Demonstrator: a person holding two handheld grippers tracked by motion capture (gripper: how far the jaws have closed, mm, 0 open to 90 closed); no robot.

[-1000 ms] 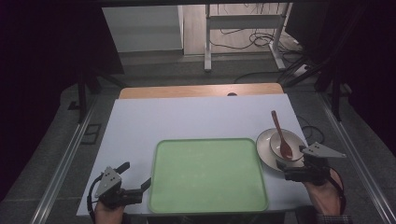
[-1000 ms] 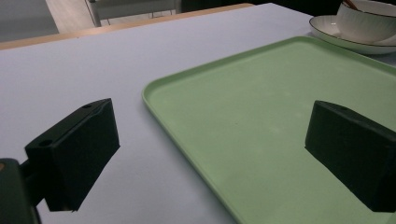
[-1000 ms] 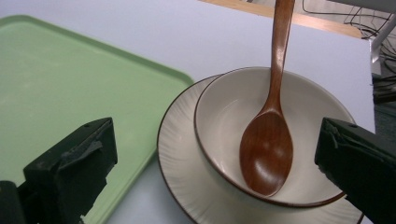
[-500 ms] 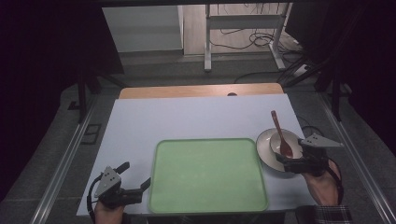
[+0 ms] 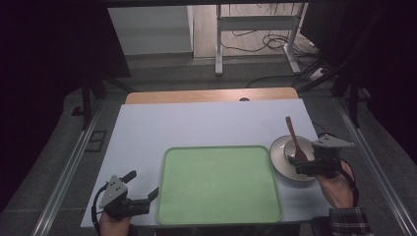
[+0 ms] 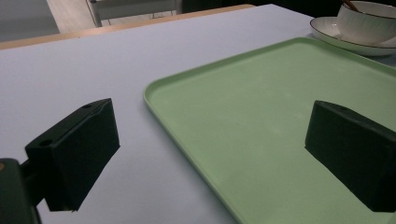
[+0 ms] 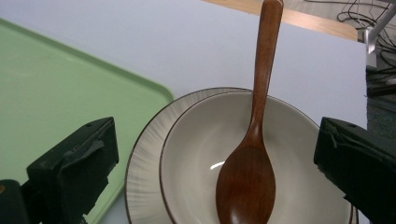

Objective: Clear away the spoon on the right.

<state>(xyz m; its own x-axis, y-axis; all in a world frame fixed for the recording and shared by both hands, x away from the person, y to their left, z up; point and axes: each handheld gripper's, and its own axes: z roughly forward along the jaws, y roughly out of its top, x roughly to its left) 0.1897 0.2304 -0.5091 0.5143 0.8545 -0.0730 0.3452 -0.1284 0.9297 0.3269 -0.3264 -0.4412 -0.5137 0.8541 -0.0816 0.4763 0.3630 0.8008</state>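
Observation:
A wooden spoon (image 5: pixel 294 141) (image 7: pixel 254 140) lies in a cream bowl (image 5: pixel 287 147) (image 7: pixel 196 149), handle pointing away from me. The bowl stands on a ribbed plate (image 5: pixel 276 162) (image 7: pixel 142 172) at the table's right. My right gripper (image 5: pixel 299 166) (image 7: pixel 217 186) is open, its jaws straddling the bowl's near side with the spoon's scoop between them, touching nothing that I can see. A green tray (image 5: pixel 219 184) (image 6: pixel 280 107) (image 7: pixel 56 88) lies bare at the front middle. My left gripper (image 5: pixel 141 185) (image 6: pixel 212 154) hovers open at the tray's left front corner, holding nothing.
The white tabletop (image 5: pixel 196 123) stretches behind the tray to a wooden strip (image 5: pixel 211 95) at its far edge. Metal rails (image 5: pixel 69 172) run along both sides of the table. The bowl and plate (image 6: pixel 336 39) appear far off in the left gripper view.
My right gripper has moved forward and slightly left, from the plate's near side to over the bowl's near rim. The left gripper has stayed put.

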